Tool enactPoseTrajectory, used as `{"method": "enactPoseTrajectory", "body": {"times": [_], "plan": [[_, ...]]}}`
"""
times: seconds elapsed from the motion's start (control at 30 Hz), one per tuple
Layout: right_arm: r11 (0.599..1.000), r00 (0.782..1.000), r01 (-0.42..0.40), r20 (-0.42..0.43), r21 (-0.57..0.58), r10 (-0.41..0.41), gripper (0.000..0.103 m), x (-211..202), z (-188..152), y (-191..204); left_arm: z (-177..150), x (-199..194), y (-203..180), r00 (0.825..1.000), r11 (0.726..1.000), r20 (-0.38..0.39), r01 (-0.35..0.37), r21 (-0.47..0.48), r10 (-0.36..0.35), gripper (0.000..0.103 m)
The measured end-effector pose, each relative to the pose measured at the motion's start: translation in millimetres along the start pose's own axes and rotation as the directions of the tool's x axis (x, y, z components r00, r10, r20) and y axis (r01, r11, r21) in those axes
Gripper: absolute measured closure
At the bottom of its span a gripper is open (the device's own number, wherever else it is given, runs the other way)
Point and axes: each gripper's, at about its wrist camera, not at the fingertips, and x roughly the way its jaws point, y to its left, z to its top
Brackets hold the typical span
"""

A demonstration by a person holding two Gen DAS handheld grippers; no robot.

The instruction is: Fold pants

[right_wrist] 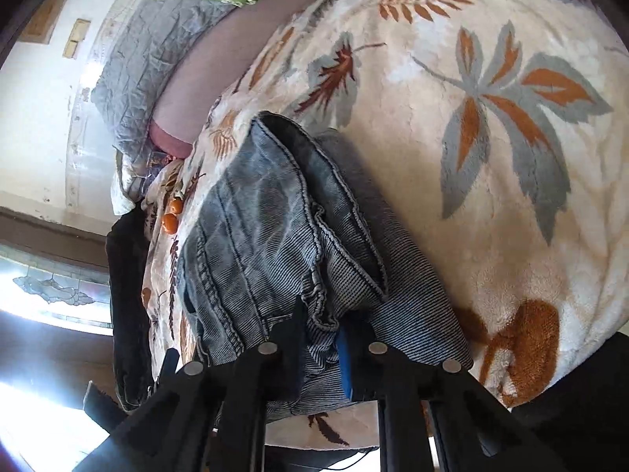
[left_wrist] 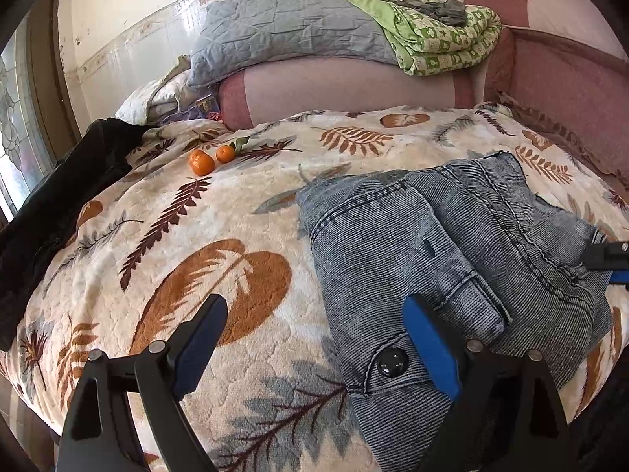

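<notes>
Left wrist view puts the left gripper (left_wrist: 314,338) nearest, its jaws spread wide and holding nothing: one blue-padded finger hangs over the leaf-print blanket (left_wrist: 165,236), the other sits over the waistband of the pants (left_wrist: 452,244) just beside a dark button (left_wrist: 392,362). These jeans, in faded blue-grey denim, lie folded into a thick bundle on the blanket, right of centre in this view. At the right edge of the same picture the right gripper (left_wrist: 607,261) shows as a black and blue tip touching the far side of the bundle. Beyond the denim, two oranges (left_wrist: 212,158) rest on the blanket, close together, with a dark garment (left_wrist: 59,204) heaped at the bed's left edge. Farther back a grey quilt (left_wrist: 291,31) and a green patterned blanket (left_wrist: 440,39) are piled on a pink bolster (left_wrist: 354,86) against the tiled wall

Right wrist view, rolled on its side, shows the right gripper (right_wrist: 320,330) clenched on a bunched edge of the pants (right_wrist: 275,228), cloth pinched between the two fingers. Folded layers of denim spread away from the pinch across the blanket (right_wrist: 511,216). Past them lie the oranges (right_wrist: 172,216), the dark garment (right_wrist: 125,295) and, farthest off, the grey quilt (right_wrist: 149,70) near a bright window (right_wrist: 51,299)
</notes>
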Motion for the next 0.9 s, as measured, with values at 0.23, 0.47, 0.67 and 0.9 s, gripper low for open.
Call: {"method": "enactPoseTrajectory", "body": {"times": [0.23, 0.47, 0.67, 0.9], "plan": [[0.992, 0.987, -0.125, 0.101, 0.007, 0.123, 0.09, -45, -16, 26, 5, -10, 16, 0.999, 0.998, 0.034, -0.013, -0.062, 0.015, 0.012], [0.999, 0.999, 0.043, 0.025, 0.009, -0.043, 0.081, -4, -32, -23, 1, -14, -2, 0.996, 0.998, 0.079, -0.047, 0.037, 0.044, 0.012], [0.994, 0.993, 0.095, 0.082, -0.05, -0.091, 0.042, -27, -29, -7, -5, -3, -21, 0.994, 0.985, 0.057, -0.096, 0.141, 0.089, 0.012], [0.972, 0.983, 0.05, 0.186, -0.231, -0.006, 0.042, -60, -16, 44, -6, -2, -19, 0.996, 0.99, 0.039, -0.079, 0.114, 0.075, 0.012]]}}
